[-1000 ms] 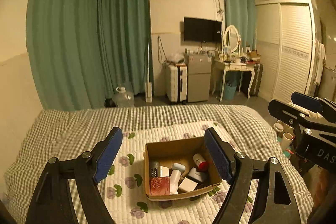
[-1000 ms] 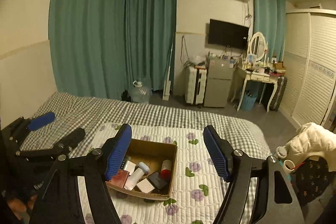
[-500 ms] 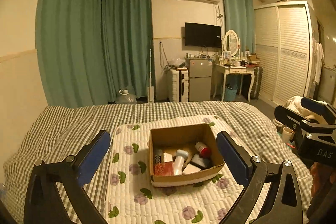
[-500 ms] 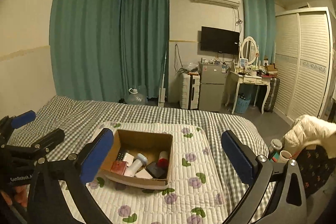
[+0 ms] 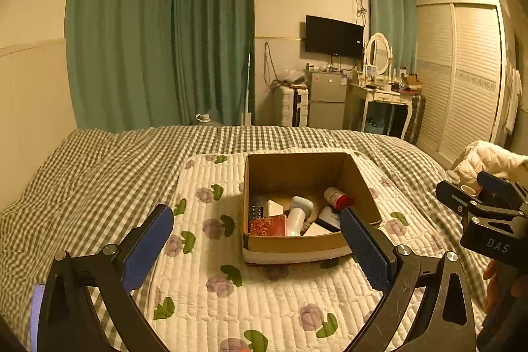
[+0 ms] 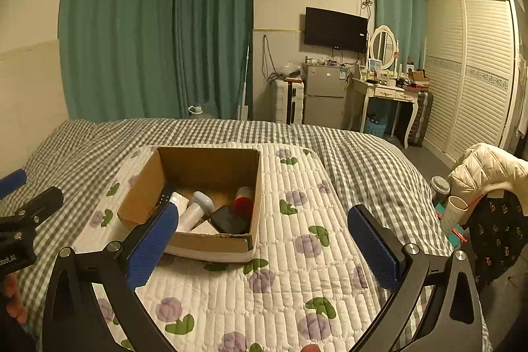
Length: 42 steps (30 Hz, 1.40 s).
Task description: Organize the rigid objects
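My left gripper (image 5: 257,243) has its jaws spread wide, having just been opening, with nothing between the blue pads (image 5: 148,246). Past my left pad lies only the white quilted mat (image 5: 211,253) with purple flowers, spread over the grey checked bedcover (image 5: 99,174). Ahead, between my two left fingers and nearer the right one, sits the open cardboard box (image 5: 297,244) on the mat. My right pad overlaps the box's near right corner in that view; whether it touches the cardboard I cannot tell.

Inside the box, from left to right: a small dark remote with buttons (image 5: 256,211), a red patterned packet (image 5: 268,225) just in front of it, a white box (image 5: 274,207), a white bottle with a pale blue cap (image 5: 297,213) lying on its side, a black flat case (image 5: 328,215), and a white bottle with a red cap (image 5: 337,197) tipped toward the right wall.

My right gripper (image 6: 264,243) is likewise spread wide, its jaws having just been opening, and empty. From it the box (image 6: 211,244) lies ahead and to the left, its near left corner behind my left pad (image 6: 151,246). Between these fingers is bare mat (image 6: 297,253). Beyond my right pad, off the bed's edge, stand a paper cup (image 6: 457,213) and a cream padded jacket (image 6: 488,167).
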Available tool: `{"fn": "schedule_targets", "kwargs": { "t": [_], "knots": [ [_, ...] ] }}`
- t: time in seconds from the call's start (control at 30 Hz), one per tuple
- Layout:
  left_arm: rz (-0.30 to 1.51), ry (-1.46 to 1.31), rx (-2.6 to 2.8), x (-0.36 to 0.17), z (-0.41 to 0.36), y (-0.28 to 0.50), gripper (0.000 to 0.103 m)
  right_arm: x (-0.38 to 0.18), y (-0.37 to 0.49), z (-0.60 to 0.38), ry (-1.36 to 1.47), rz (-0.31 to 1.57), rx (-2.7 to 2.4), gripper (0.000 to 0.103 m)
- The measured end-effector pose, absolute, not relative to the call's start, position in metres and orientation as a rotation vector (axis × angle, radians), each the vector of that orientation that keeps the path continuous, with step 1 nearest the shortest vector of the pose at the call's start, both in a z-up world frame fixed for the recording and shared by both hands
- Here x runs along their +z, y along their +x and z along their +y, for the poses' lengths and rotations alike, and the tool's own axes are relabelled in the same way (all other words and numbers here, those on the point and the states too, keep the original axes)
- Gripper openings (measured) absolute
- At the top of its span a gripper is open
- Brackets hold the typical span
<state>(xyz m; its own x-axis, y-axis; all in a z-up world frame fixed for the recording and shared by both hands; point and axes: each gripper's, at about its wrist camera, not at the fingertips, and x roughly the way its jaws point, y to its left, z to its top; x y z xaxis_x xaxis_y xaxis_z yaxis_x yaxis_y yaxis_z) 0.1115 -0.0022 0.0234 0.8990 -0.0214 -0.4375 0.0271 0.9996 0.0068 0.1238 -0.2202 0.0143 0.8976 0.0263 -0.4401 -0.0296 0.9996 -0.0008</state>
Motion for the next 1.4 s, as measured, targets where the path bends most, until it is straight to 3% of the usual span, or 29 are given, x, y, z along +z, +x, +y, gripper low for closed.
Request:
{"fn": "schedule_targets", "kwargs": {
  "t": [0.67,1.4],
  "knots": [
    [0.467,0.084,-0.021,0.015,-0.013,0.113,0.103,0.005,0.125,-0.202,-0.107,0.458,-0.018,0.103],
    [0.489,0.058,-0.029,0.007,-0.012,0.116,0.103,-0.003,0.132,-0.214,0.016,0.516,0.047,0.103]
  ]
}}
